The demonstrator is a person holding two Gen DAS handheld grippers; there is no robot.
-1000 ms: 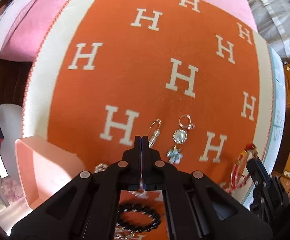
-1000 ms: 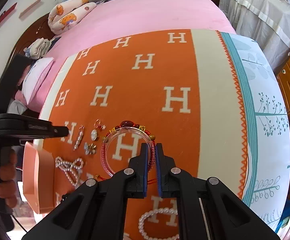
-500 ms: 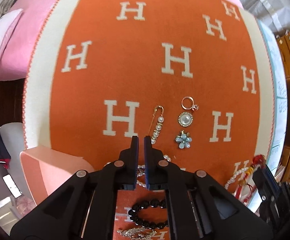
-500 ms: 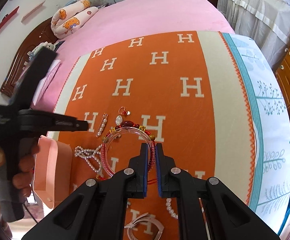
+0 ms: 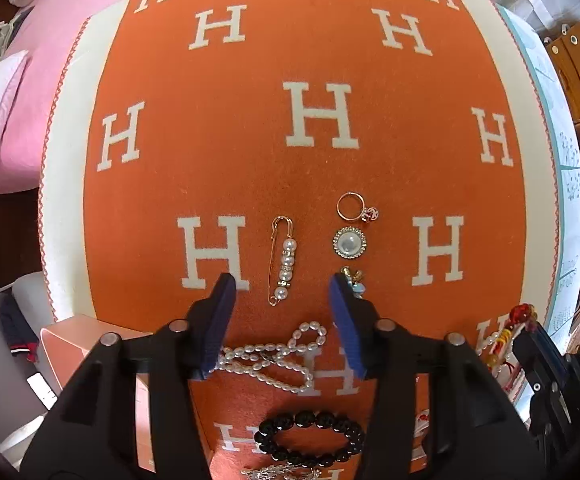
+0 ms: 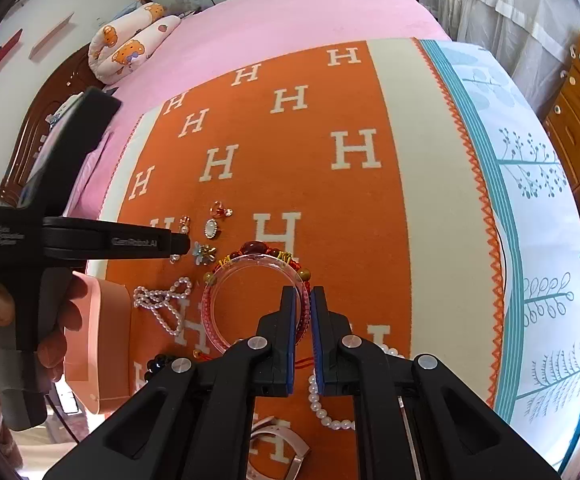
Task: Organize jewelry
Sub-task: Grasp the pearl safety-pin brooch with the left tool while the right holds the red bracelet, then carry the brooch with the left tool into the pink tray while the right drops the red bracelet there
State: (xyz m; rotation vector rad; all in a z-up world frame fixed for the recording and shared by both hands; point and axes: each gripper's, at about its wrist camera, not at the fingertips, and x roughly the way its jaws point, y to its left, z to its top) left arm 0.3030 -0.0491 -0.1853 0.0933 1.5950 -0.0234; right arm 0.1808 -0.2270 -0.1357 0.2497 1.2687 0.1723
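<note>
My left gripper [image 5: 282, 284] is open above the orange H blanket, its fingers either side of a gold pearl pin [image 5: 284, 264]. A gold ring [image 5: 352, 206], a round pearl brooch [image 5: 349, 243] and a blue flower brooch [image 5: 355, 280] lie to its right. A pearl strand [image 5: 274, 354] and a black bead bracelet [image 5: 310, 438] lie nearer me. My right gripper [image 6: 302, 300] is shut on a clear pink bangle [image 6: 250, 300] with a red beaded bracelet [image 6: 254, 248], held above the blanket. The left gripper also shows in the right wrist view [image 6: 178, 242].
A pink-orange open box [image 6: 98, 340] stands at the blanket's left edge, also in the left wrist view [image 5: 66, 344]. Another pearl strand [image 6: 322, 408] and a metal cuff [image 6: 286, 444] lie near my right gripper. Wooden drawers [image 6: 578, 112] stand right of the bed.
My left gripper has opened from shut and now straddles the pearl pin. My right gripper has pulled back a little, still holding the bangle.
</note>
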